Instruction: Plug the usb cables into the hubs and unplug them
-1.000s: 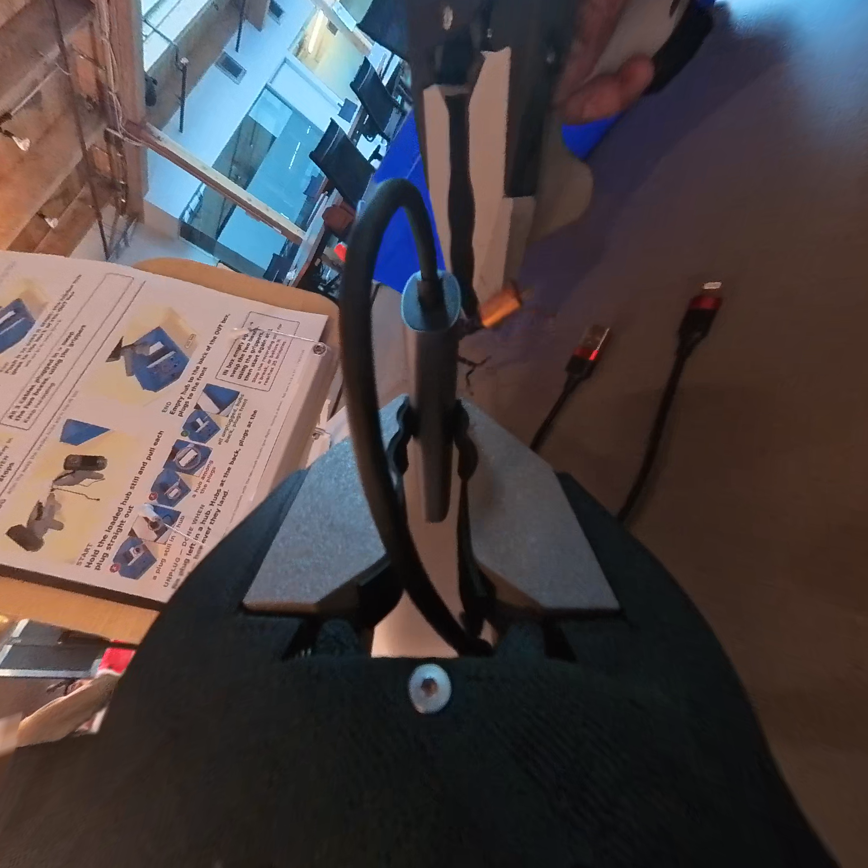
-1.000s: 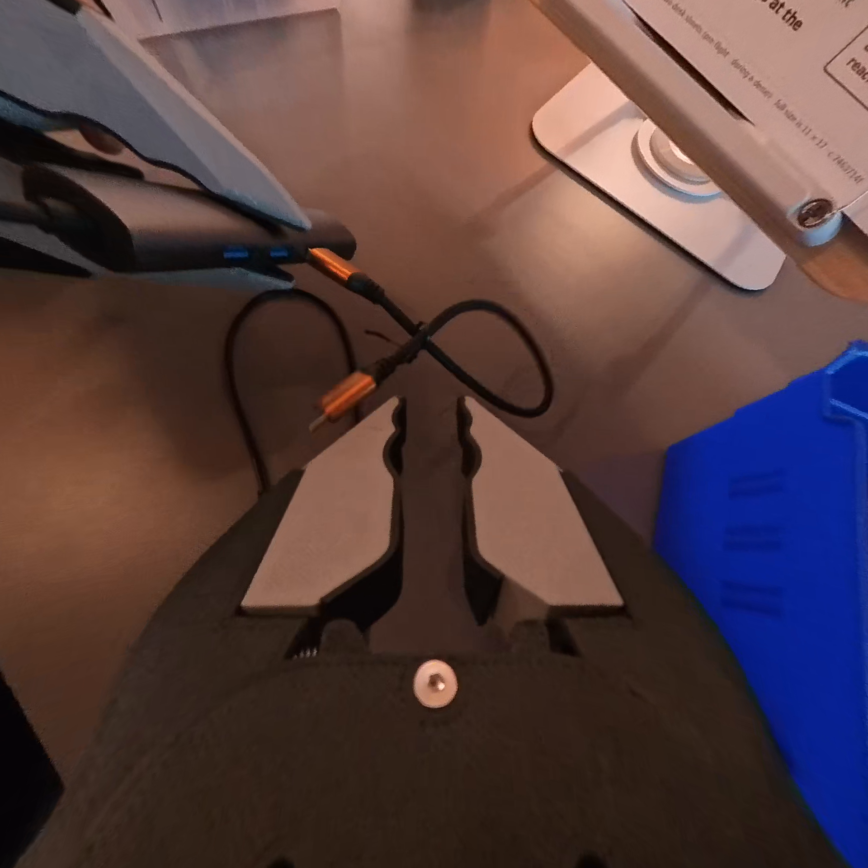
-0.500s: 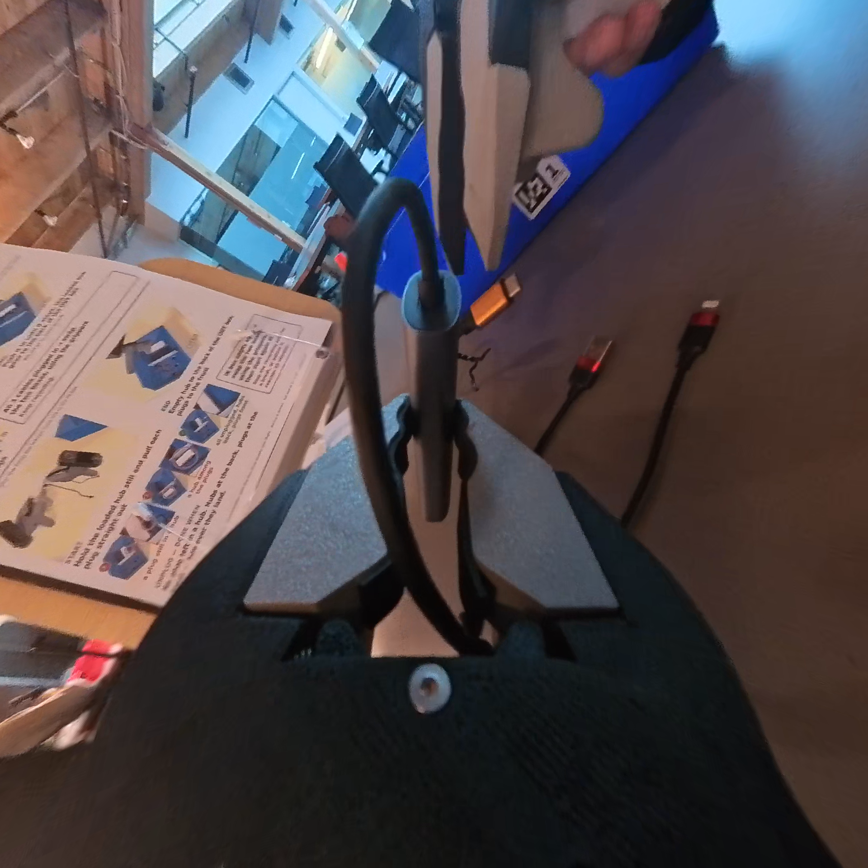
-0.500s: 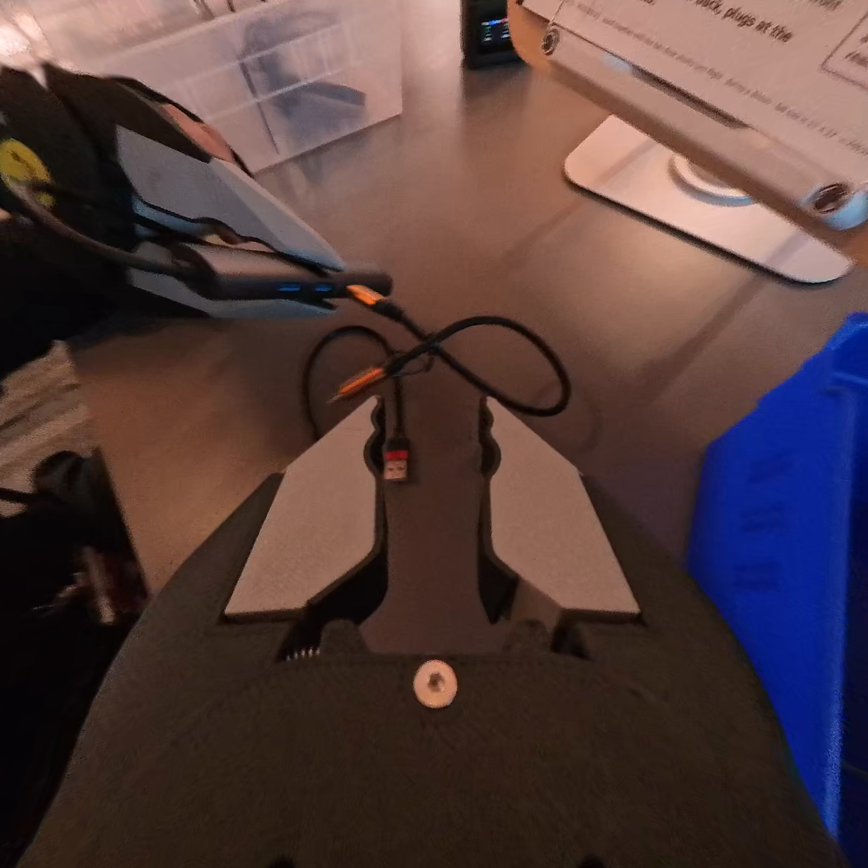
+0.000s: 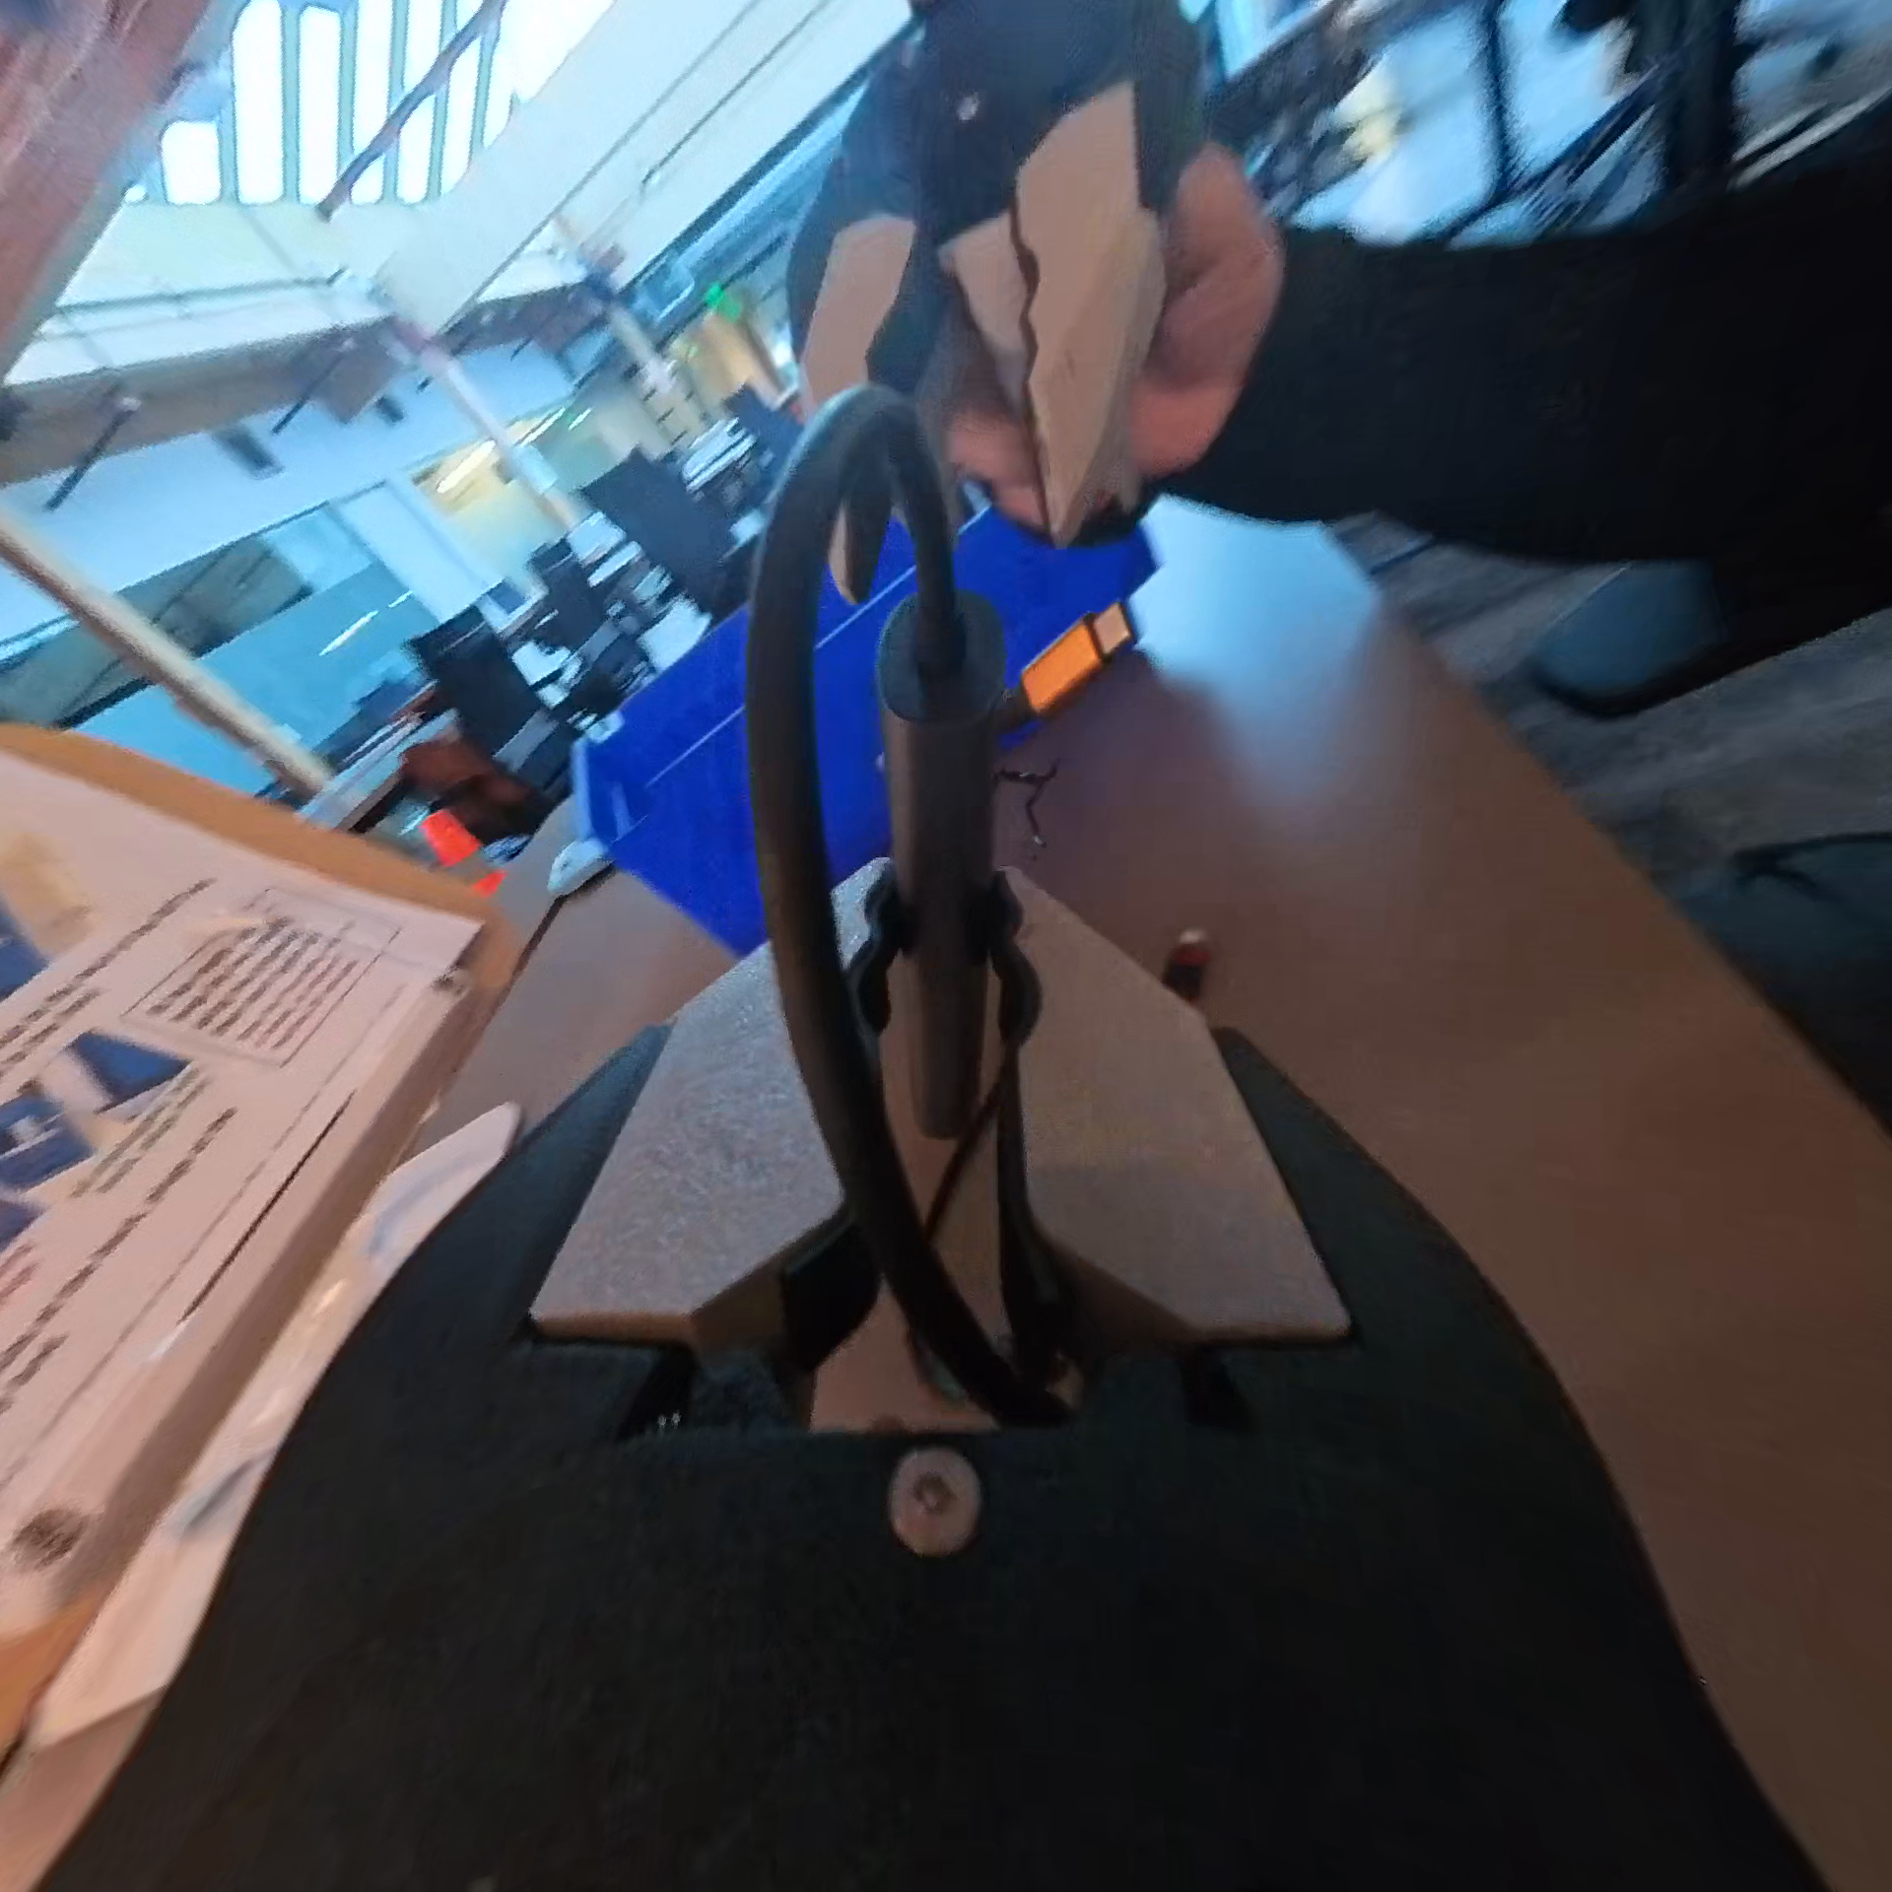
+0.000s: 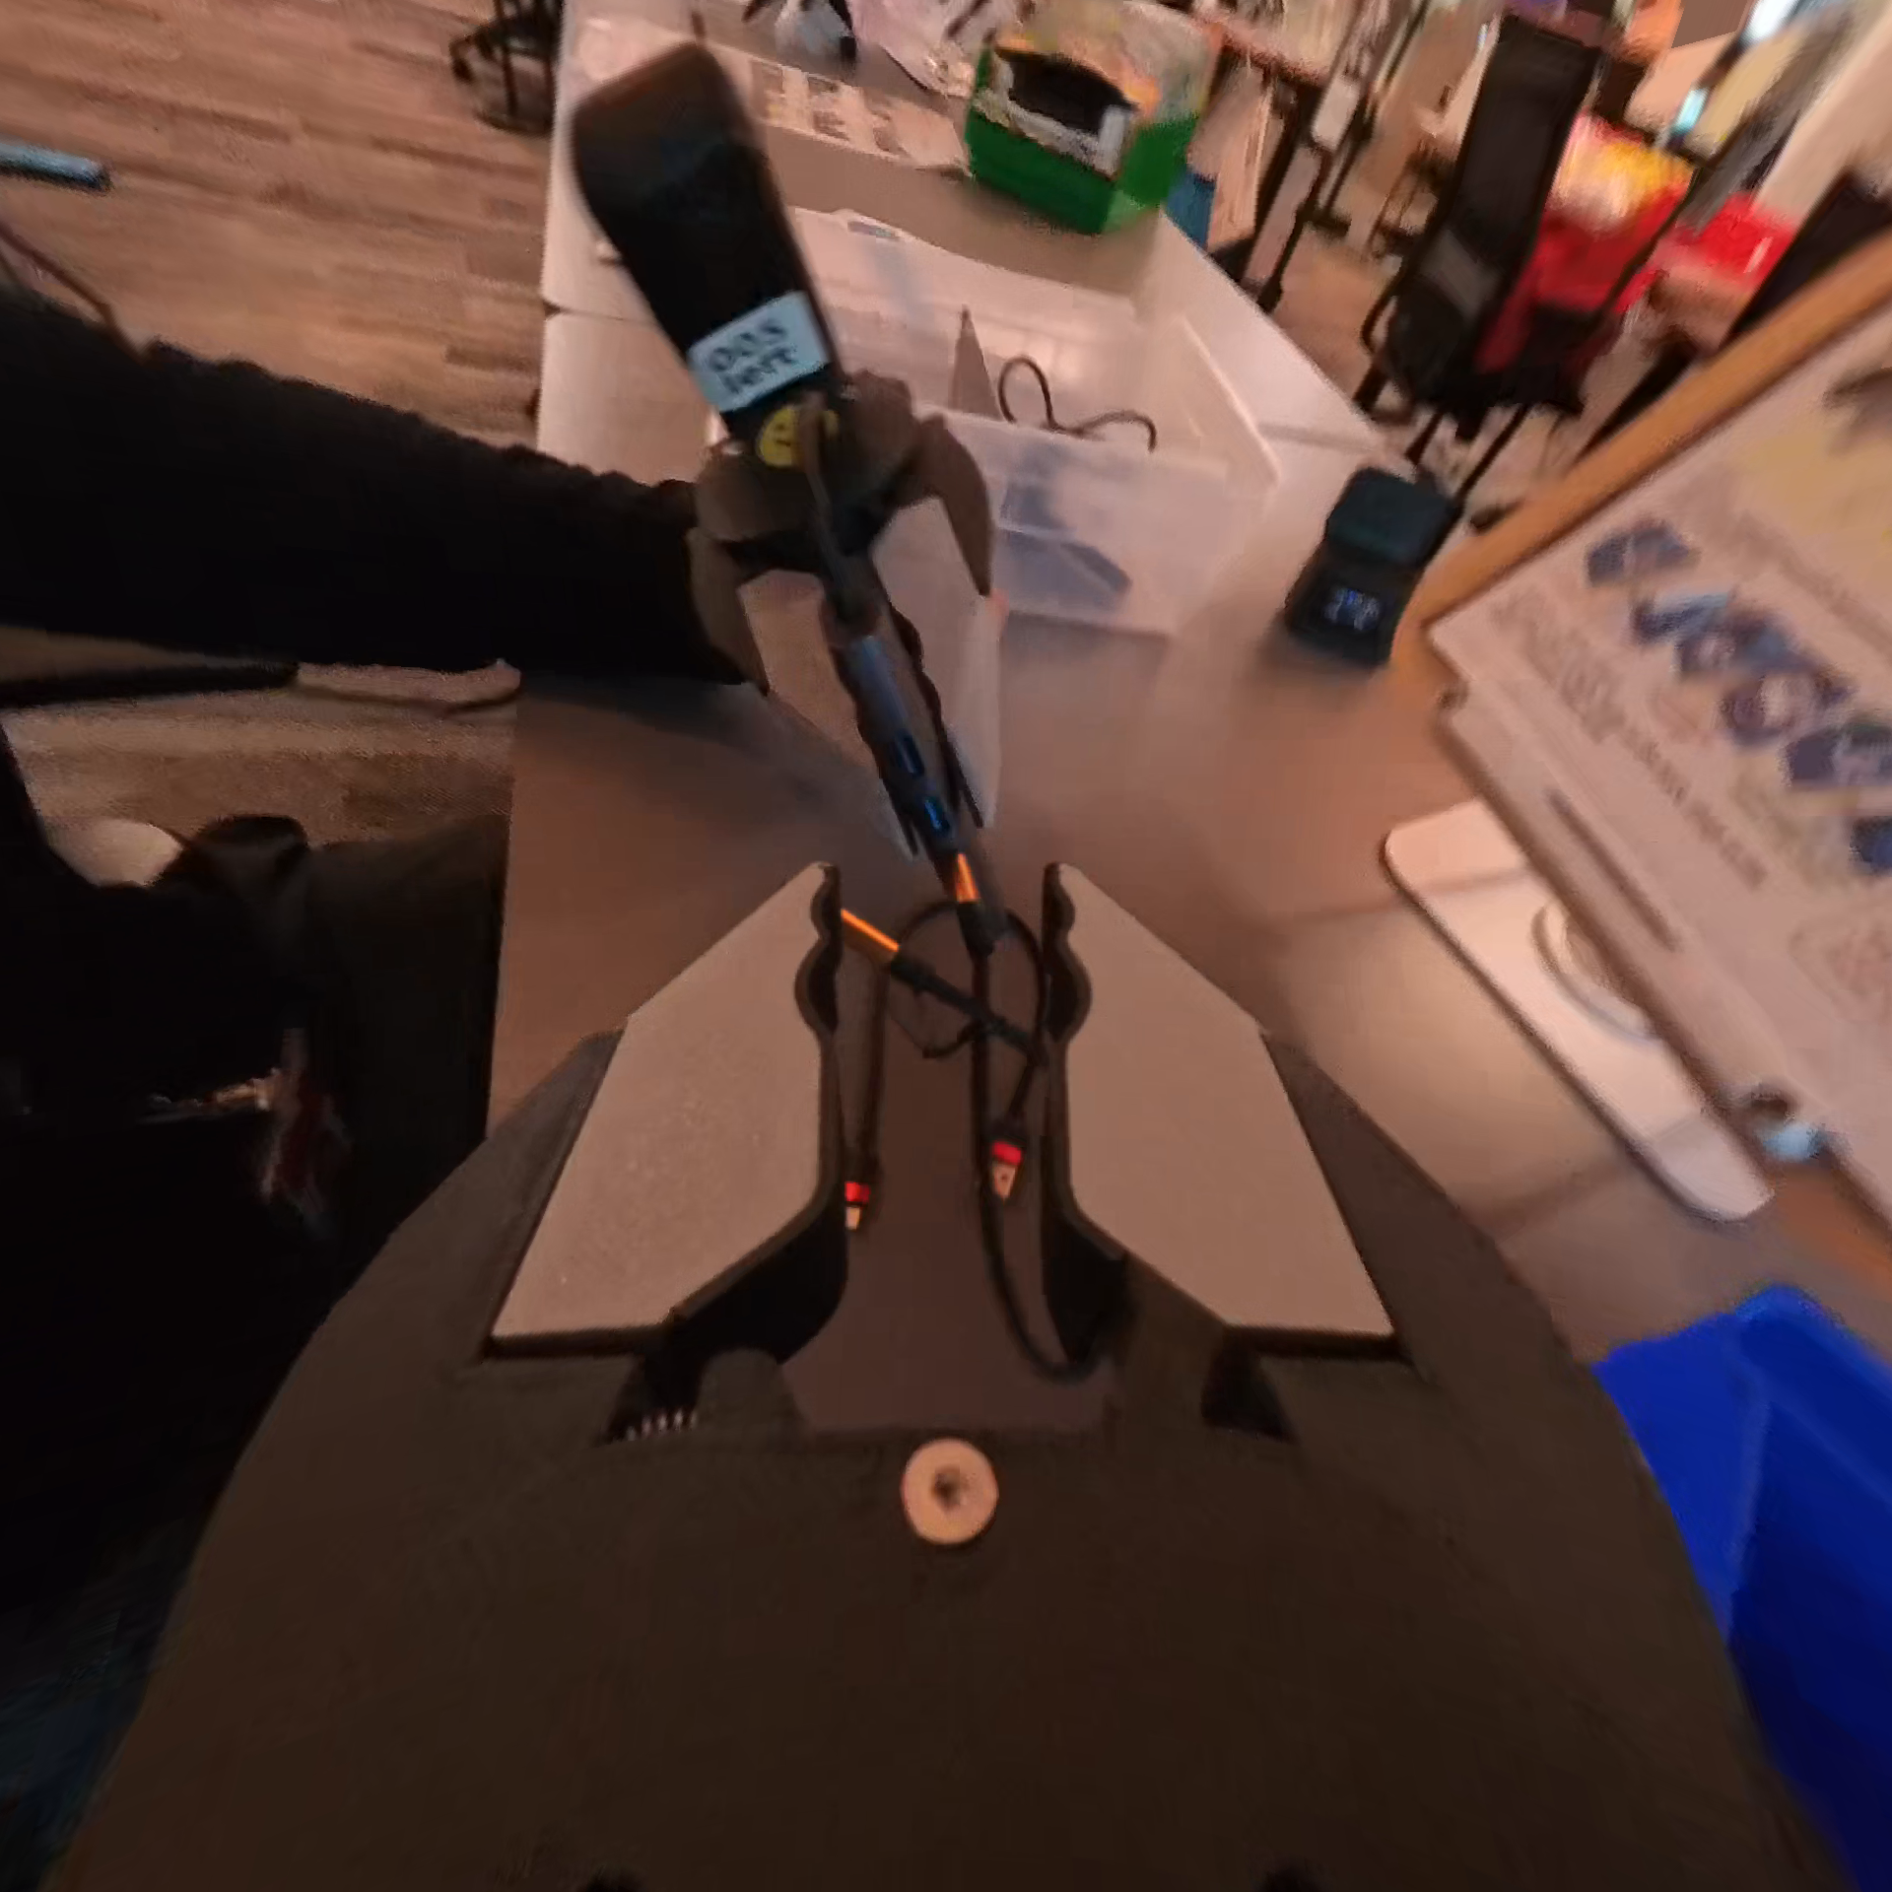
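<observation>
Left gripper (image 5: pixel 942 942) is clamping the grey hub (image 5: pixel 937 870) edge-on, lifted off the brown table (image 5: pixel 1433 1024). One orange-tipped cable (image 6: pixel 965 883) is sitting plugged into the hub's far end; its other orange plug (image 6: pixel 868 932) is lying loose just beside. Right gripper (image 6: pixel 942 901) is hovering above, fingers apart, holding nothing. Two red-tipped plugs (image 6: pixel 1003 1162) are lying unplugged near it, left of the blue bin (image 6: pixel 1761 1454). Judging: one in, rest pending, then unplugging.

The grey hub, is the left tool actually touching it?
Touching. In the left wrist view the left tool has both fingers pressed against the sides of the grey hub, which stands upright between them with no gap.
</observation>
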Motion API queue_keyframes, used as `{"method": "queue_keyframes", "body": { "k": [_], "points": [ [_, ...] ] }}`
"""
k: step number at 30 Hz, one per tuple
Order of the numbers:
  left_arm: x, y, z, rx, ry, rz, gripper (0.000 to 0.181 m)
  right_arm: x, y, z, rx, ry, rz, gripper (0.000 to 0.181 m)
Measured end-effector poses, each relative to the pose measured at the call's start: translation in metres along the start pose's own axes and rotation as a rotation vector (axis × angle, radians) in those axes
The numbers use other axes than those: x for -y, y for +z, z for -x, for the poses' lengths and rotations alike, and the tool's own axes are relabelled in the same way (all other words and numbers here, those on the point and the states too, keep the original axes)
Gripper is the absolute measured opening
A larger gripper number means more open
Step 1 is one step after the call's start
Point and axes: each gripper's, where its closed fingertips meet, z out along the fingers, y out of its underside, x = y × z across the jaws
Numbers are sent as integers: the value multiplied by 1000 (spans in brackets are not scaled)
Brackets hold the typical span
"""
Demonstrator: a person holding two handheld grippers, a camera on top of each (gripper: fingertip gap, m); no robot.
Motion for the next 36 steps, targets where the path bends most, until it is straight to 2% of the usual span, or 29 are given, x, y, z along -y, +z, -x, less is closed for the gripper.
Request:
{"method": "queue_keyframes", "body": {
  "k": [4, 7, 9, 15, 24, 32, 36],
  "points": [
    [20, -7, -13, -111, -78, -114, 15, 9, 6, 26, 0, -167, 19, 30],
    [26, -11, -12, -124, -109, -155, 15, 2, 18, 36, 24, -195, 74, 29],
    [28, -13, -9, -115, -122, -168, 15, -9, 26, 40, 30, -238, 122, 22],
    [15, -6, -10, -99, -102, -100, 15, -40, 43, 30, -30, -309, 266, 19],
    [21, -11, -5, -110, -155, -144, 15, -34, 40, 39, 3, -375, 208, 25],
    [18, -10, -5, -104, -149, -121, 15, -48, 46, 37, -18, -415, 287, 27],
    [13, -7, -6, -99, -141, -89, 15, -55, 48, 32, -25, -376, 325, 25]
  ]
}}
